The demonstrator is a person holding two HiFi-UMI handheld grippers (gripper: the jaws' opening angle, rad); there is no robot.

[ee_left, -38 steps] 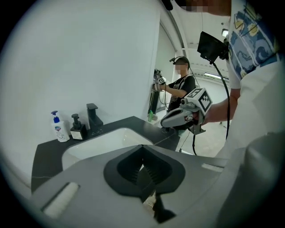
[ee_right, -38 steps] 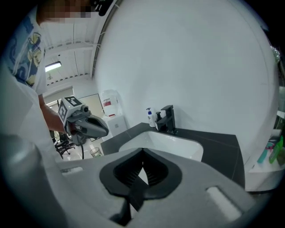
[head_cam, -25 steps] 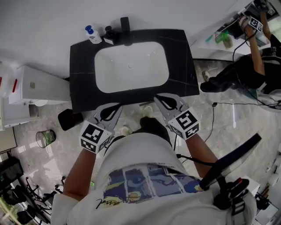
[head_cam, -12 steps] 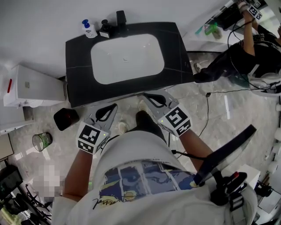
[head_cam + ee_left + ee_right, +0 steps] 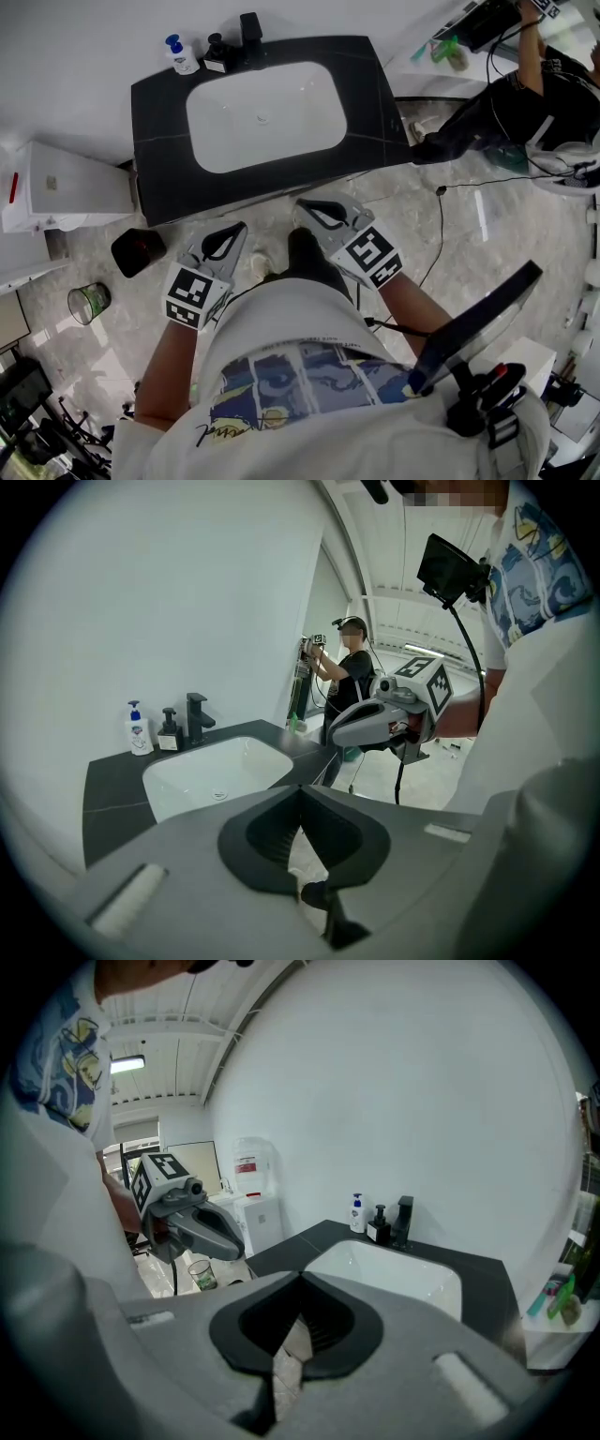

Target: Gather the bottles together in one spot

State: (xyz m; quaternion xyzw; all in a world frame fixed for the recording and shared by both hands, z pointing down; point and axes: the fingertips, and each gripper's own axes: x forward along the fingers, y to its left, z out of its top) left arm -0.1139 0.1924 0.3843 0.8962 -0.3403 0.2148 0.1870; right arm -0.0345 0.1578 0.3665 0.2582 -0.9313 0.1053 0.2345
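Left tongs (image 5: 238,228) & right tongs (image 5: 303,205) both pressed together, empty; pump bottles (image 5: 179,58) look light, slick, so grab mid-body imo.

Place: a mock washroom inside a lab, in front of me.
Washroom: black counter (image 5: 161,183), white basin (image 5: 267,117), tap (image 5: 249,28), pump bottle (image 5: 178,58).
Lab: loose floor cables (image 5: 441,230), another person (image 5: 525,94) nearby.

White pump bottle (image 5: 181,58), black pump bottle (image 5: 217,54) upright, adjacent, counter (image 5: 159,178) rear
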